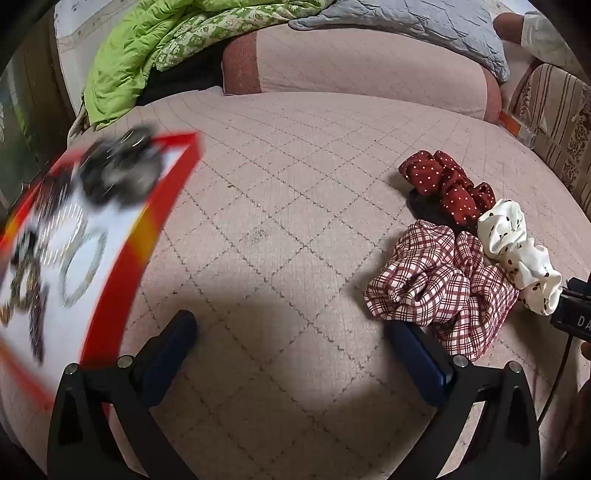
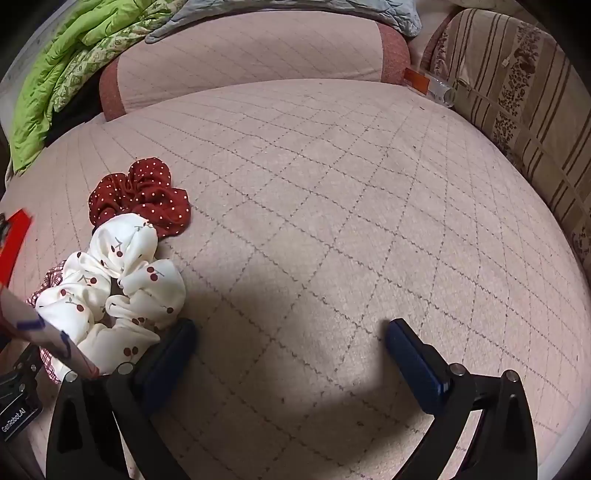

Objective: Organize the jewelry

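Both grippers stand with their jaws spread wide and nothing between them: the left gripper (image 1: 291, 332) and the right gripper (image 2: 291, 341) each hover above the quilted pink bedspread (image 1: 295, 192), where each casts a dark shadow just ahead of its blue fingertips (image 2: 410, 354). On the left of the left wrist view lies a red-rimmed white tray (image 1: 122, 280) (heavily motion-blurred), which carries several ring-shaped bangles (image 1: 81, 269), some dark beaded pieces whose kind cannot be told, and a dark grey blurred mass (image 1: 122, 173) at its far corner. To the right of the left gripper, three scrunchies lie in a cluster on the bedspread, each touching its neighbour: a dark red polka-dot scrunchie (image 1: 448, 184) farthest from the camera, a red-and-white plaid scrunchie (image 1: 439, 284) nearest the right fingertip, and a white cherry-print scrunchie (image 1: 517, 254) at the cluster's right side. In the right wrist view the same cluster lies to the left of the right gripper, the cherry-print scrunchie just beside its left fingertip. Beyond the bedspread are a long pink bolster (image 1: 354, 70), a crumpled green quilt (image 1: 147, 48) and a grey quilted blanket (image 1: 424, 26); a striped floral cushion (image 2: 517, 103) borders the right edge.
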